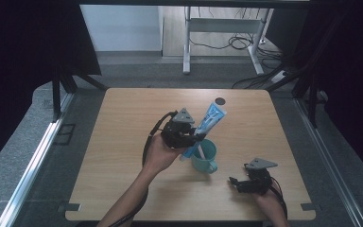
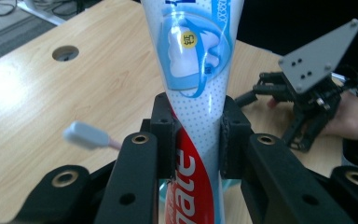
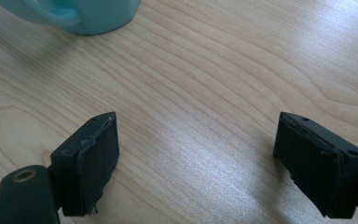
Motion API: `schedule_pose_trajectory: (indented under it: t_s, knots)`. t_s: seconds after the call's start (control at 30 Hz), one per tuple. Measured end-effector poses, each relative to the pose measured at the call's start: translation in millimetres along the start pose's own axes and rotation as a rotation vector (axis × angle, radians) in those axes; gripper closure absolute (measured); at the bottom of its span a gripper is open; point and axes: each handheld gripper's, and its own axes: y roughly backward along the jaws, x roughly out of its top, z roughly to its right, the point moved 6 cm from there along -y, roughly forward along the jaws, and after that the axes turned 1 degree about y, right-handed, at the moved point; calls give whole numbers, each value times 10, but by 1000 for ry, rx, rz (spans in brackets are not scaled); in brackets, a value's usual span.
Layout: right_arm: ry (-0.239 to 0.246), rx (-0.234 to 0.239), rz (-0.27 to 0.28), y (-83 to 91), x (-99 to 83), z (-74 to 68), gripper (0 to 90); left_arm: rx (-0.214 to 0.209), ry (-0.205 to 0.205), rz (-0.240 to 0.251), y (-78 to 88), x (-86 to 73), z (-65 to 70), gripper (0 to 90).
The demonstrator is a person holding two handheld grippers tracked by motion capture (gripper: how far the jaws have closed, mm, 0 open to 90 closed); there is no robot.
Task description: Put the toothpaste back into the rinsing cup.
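Two risks | left gripper (image 1: 199, 135) clamped on toothpaste tube (image 1: 208, 124) at frame centre — slipping, tipping cup (image 1: 204, 155) | right gripper (image 1: 235, 182) agape, idle

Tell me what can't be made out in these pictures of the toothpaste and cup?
- Lower end of the blue, white and red toothpaste tube: left gripper view, cut off by the bottom edge, behind the left gripper.
- White toothbrush head: left gripper view, blurred.
- Teal ceramic mug: right gripper view, cut off by the top edge.
- Mug's inside: high view, too small.
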Motion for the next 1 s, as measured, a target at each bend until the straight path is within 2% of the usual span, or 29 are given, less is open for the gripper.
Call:
schedule_pose_trajectory:
  t_s: [0.33,0.53,0.77,1.0]
  knots:
    - [4,1,2,-1,1,-1,140,7,-25,39,-172,146,73,724]
    - [5,2,5,-4,1,-2,140,14,-14,68,-289,217,88,724]
    - [5,5,6,-5,2,-6,140,23,-6,83,-395,205,75,724]
    - [6,7,6,-4,2,-8,140,36,5,90,-483,126,37,723]
